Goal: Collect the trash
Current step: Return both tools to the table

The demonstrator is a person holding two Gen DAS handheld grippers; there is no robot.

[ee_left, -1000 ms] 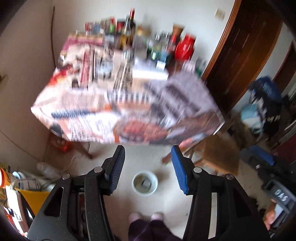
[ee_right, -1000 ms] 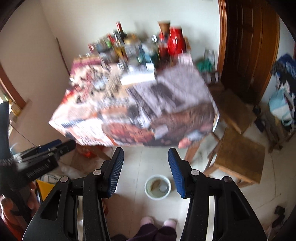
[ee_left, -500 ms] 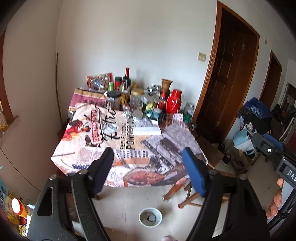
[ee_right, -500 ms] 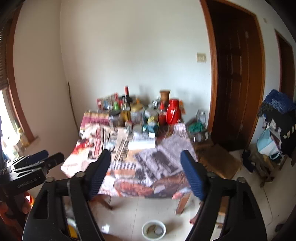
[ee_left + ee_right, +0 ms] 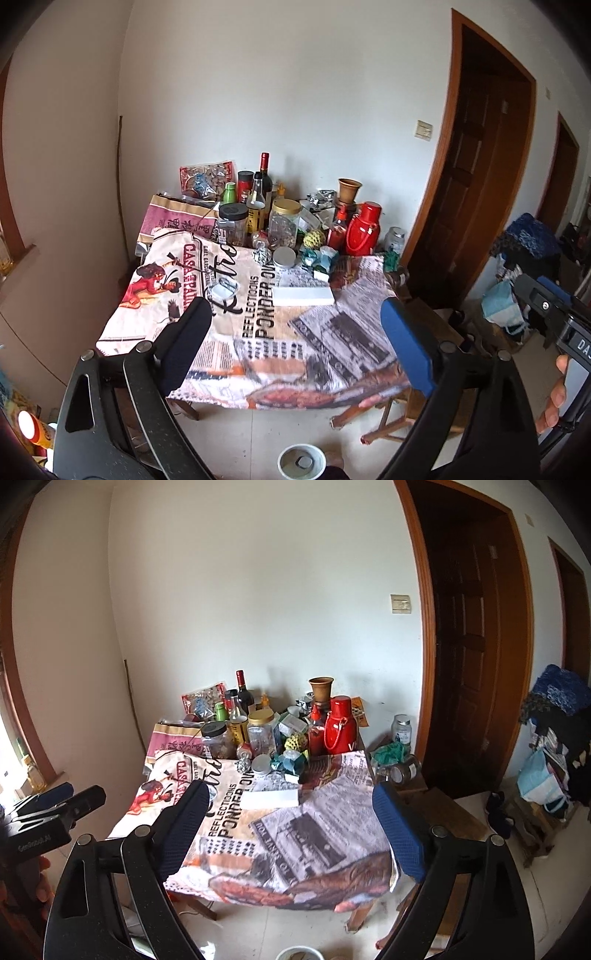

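Note:
A table under a printed cloth (image 5: 258, 325) fills the middle of both wrist views. On it lie crumpled teal and white wrappers (image 5: 320, 258) (image 5: 290, 762), a crumpled foil ball (image 5: 262, 254) (image 5: 242, 764) and a flat white box (image 5: 303, 295) (image 5: 269, 798). My left gripper (image 5: 294, 308) hangs in the air short of the table's near edge. Its jaws are opening and hold nothing. My right gripper (image 5: 290, 788) is at about the same distance from the table, also opening and empty.
Bottles, jars and a red thermos (image 5: 364, 232) crowd the table's far end against the wall. Wooden stools (image 5: 443, 812) stand to its right before a dark doorway (image 5: 465, 664). Bags and clothes (image 5: 546, 775) pile at the far right. A white bowl (image 5: 301, 461) sits on the floor below.
Both grippers have risen and tilted up from the floor toward the table and wall. Both pairs of jaws have spread much wider. The floor bowl has slid to the bottom edge.

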